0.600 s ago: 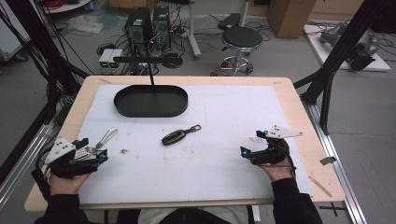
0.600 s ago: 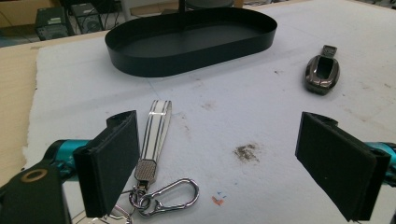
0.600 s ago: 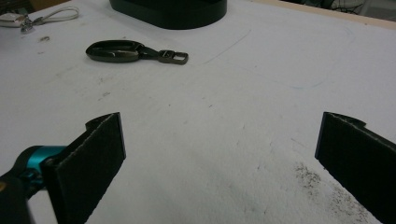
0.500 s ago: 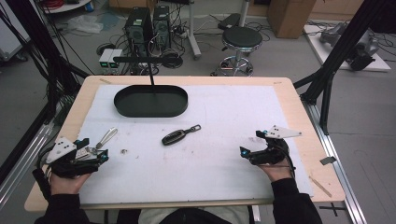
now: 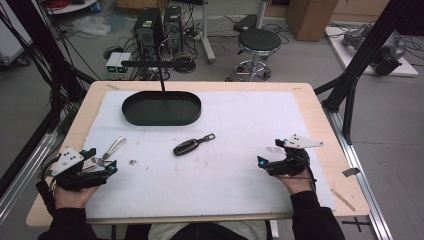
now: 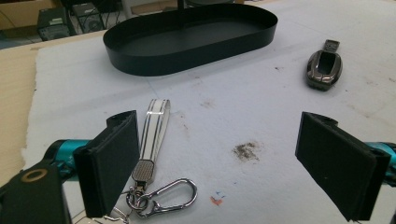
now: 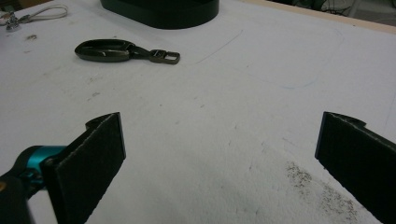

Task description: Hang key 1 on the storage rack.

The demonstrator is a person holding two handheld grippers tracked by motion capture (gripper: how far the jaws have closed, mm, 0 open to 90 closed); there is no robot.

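Striped strap (image 6: 154, 125), probably metal carabiner (image 6: 170, 195).

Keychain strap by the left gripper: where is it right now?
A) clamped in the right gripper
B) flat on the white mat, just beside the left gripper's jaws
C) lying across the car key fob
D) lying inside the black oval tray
B: the keychain strap lies flat on the white mat beside the open left gripper, apart from the black oval tray.

The left gripper (image 6: 236, 163) holds its jaws wide apart above the white mat (image 6: 261, 107), nothing between them. A striped key strap (image 6: 152, 130) with a metal carabiner (image 6: 170, 196) lies just beside the left jaw. Farther off sit a black oval tray (image 6: 187, 56) and a dark key fob (image 6: 324, 67)
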